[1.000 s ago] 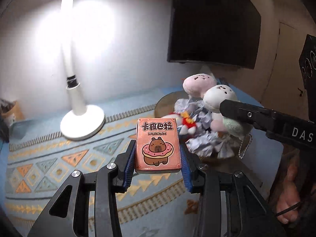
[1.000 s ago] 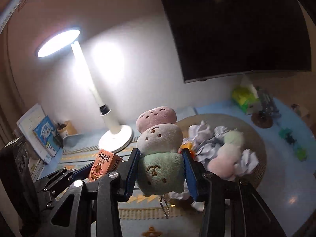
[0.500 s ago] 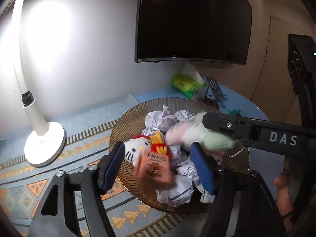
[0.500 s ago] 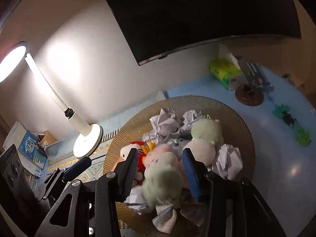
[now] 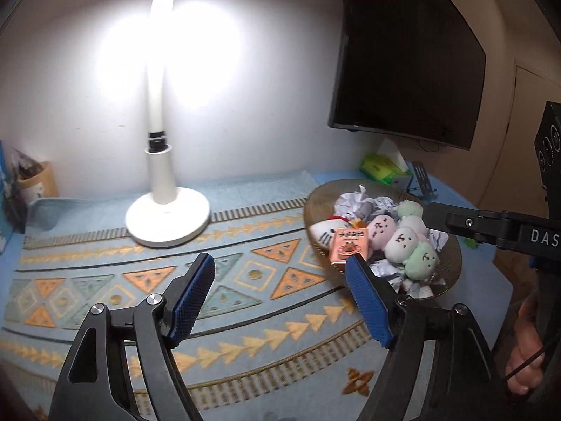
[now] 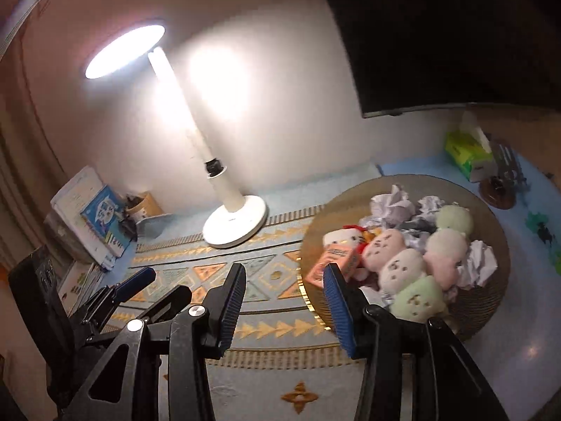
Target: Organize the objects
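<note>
Both drops look done: the left tongs (image 5: 280,296) and right tongs (image 6: 282,310) gape empty, box (image 5: 349,246) and plush (image 6: 403,270) lie in the basket (image 6: 491,298), so next seek another stray item on the bench (image 5: 105,210).

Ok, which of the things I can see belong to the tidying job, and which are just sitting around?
Job:
- woven basket
- orange capybara box
- pink-white-green plush string
- second plush string
- white cat plush
- crumpled paper

Lying about:
- desk lamp
- patterned mat
- monitor
- green tissue box
- books
</note>
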`<state>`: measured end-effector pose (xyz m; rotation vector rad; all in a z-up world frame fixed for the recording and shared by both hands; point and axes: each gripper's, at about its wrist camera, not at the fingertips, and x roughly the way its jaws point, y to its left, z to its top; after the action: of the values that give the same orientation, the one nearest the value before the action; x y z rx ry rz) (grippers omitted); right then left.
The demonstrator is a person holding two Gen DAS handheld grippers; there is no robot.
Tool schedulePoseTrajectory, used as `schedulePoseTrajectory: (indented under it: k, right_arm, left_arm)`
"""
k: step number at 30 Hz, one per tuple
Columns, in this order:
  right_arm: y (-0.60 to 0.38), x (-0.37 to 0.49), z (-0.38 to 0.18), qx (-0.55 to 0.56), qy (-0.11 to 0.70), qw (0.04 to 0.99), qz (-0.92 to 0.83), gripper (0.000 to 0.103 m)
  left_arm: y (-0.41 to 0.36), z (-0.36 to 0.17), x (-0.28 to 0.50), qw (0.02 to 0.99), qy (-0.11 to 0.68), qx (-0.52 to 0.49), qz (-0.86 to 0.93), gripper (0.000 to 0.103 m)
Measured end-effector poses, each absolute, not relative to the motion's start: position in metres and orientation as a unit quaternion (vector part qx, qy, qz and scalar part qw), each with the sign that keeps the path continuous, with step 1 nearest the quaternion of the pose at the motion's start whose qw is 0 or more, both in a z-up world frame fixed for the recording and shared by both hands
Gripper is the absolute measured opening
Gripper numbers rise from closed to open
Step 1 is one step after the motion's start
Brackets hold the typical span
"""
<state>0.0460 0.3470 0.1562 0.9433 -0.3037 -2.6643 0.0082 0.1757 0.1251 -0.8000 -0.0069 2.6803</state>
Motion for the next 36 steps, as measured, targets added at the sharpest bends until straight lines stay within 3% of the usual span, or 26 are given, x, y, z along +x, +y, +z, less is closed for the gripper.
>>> schedulePoseTrajectory:
  k: [6,8,10,18,30,34,36]
  right_arm:
    - [0.274,0.05,0.139,0.355,-0.082,0.195,-0.911,0.045]
    - [0.253,0.05,0.129,0.363,-0.066,0.194,-0.909,0.045]
    - [0.234,0.048,0.115,0.371,-0.046,0.185,-0.909,0.045]
    - [0.191,0.032,0.046,0.401,-0.012,0.123,-0.908,0.045]
    - [0.185,0.011,0.013,0.431,-0.008,0.103,-0.896,0.046]
    - [0.188,0.01,0.013,0.432,-0.012,0.102,-0.896,0.061]
    - [0.186,0.01,0.013,0.431,-0.006,0.101,-0.897,0.064]
  left_arm:
    - [0.095,0.136,0.034,0.093,-0.037,-0.263,0.96,0.077]
    - [0.072,0.132,0.045,0.062,-0.037,-0.257,0.964,0.09]
    - [0.05,0.124,0.053,0.032,-0.04,-0.255,0.966,0.096]
    - [-0.005,0.071,0.056,-0.014,-0.013,-0.292,0.956,0.096]
    - [-0.026,0.028,0.026,-0.007,-0.046,-0.355,0.934,0.097]
    - [-0.035,0.019,0.02,-0.023,-0.066,-0.379,0.923,0.097]
    - [-0.038,0.016,0.018,-0.028,-0.077,-0.39,0.917,0.097]
